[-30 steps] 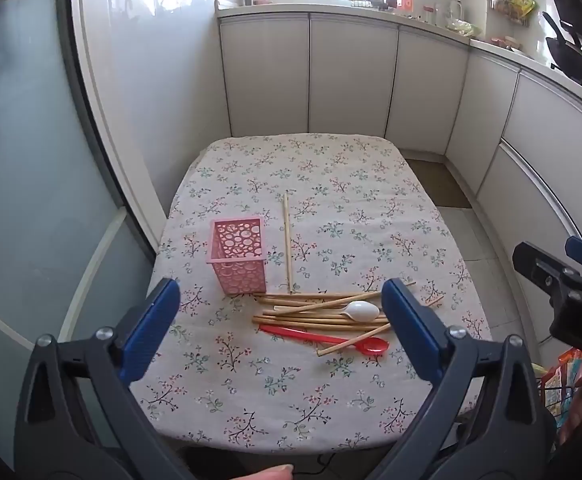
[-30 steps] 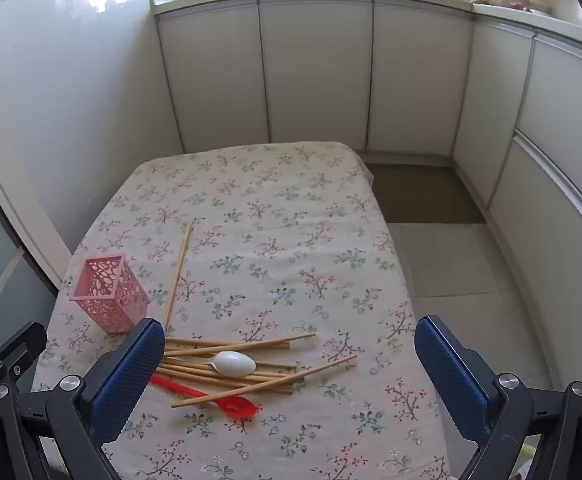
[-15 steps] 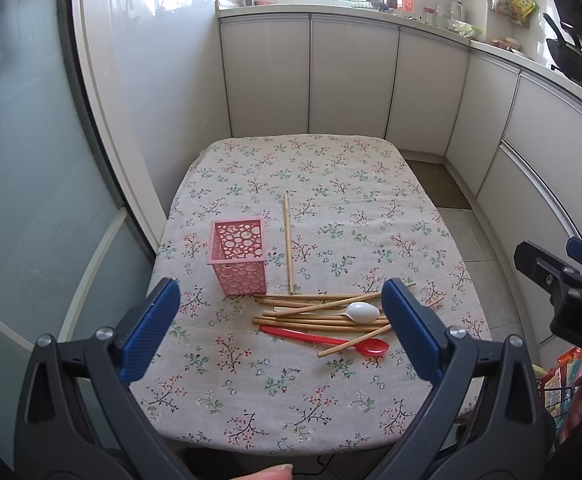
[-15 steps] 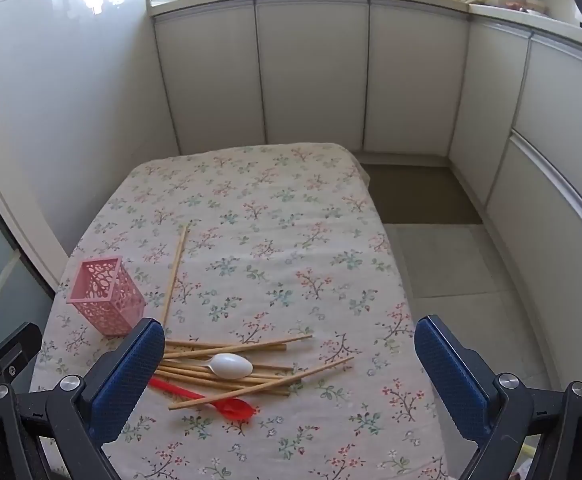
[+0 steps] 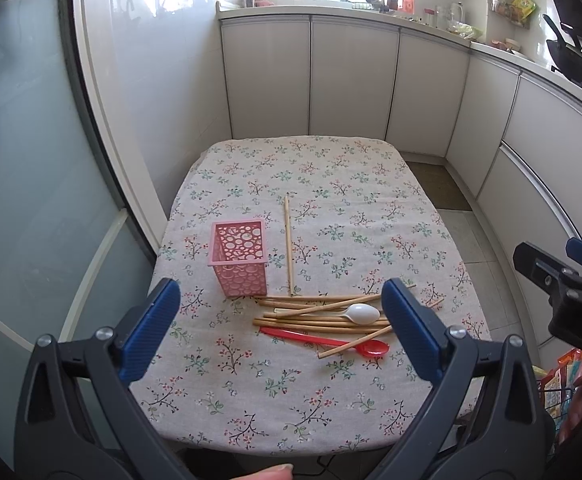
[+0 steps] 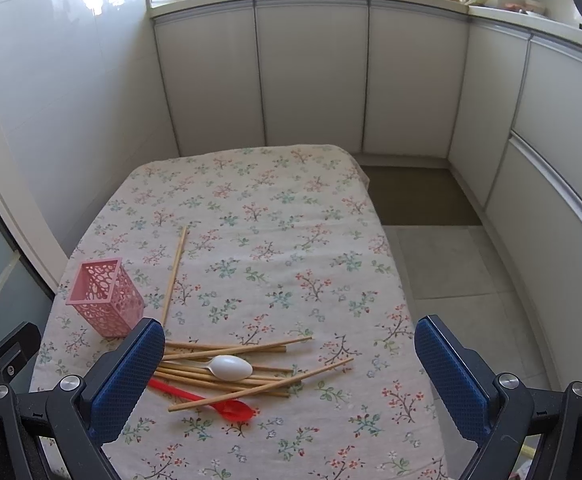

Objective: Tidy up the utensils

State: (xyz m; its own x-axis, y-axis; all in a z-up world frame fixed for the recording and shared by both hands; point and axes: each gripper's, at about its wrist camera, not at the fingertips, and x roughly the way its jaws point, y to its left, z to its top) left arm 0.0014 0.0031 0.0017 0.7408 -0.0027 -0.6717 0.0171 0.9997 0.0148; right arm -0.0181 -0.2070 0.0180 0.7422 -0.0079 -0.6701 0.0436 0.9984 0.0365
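Clerk: Fingers, left gripper (image 5: 281, 328): blue pads spread wide, grasping nothing, held above the near edge of the counter (image 5: 331, 176). Fingers, right gripper (image 6: 291, 376): likewise spread wide and empty, above the near right part of the counter.

Checker: Container?

Clerk: One pink holder (image 5: 239, 258), square, walls pierced with round holes, upright on the left side of the flowered cloth (image 5: 351, 208). Nothing shows inside it.

Checker: Utensils?

Clerk: One loose pile of wooden chopsticks (image 5: 323, 316), lying mostly crosswise, just to the right of the holder's base and nearer the camera. One white spoon (image 5: 361, 314) on top of that pile, bowl to the right. One red spoon (image 5: 331, 342) on the near side of the pile, flat on the cloth, with a slanted chopstick crossing its handle. One single chopstick (image 5: 289, 244) apart from the rest, running away from the pile toward the far end of the counter, beside the holder and not touching it.

Checker: Anything else?

Clerk: White cabinets (image 5: 351, 80) behind the counter; a dark pan (image 5: 575, 64) on the worktop at the far right. The right gripper's body shows at the right edge of the left view.
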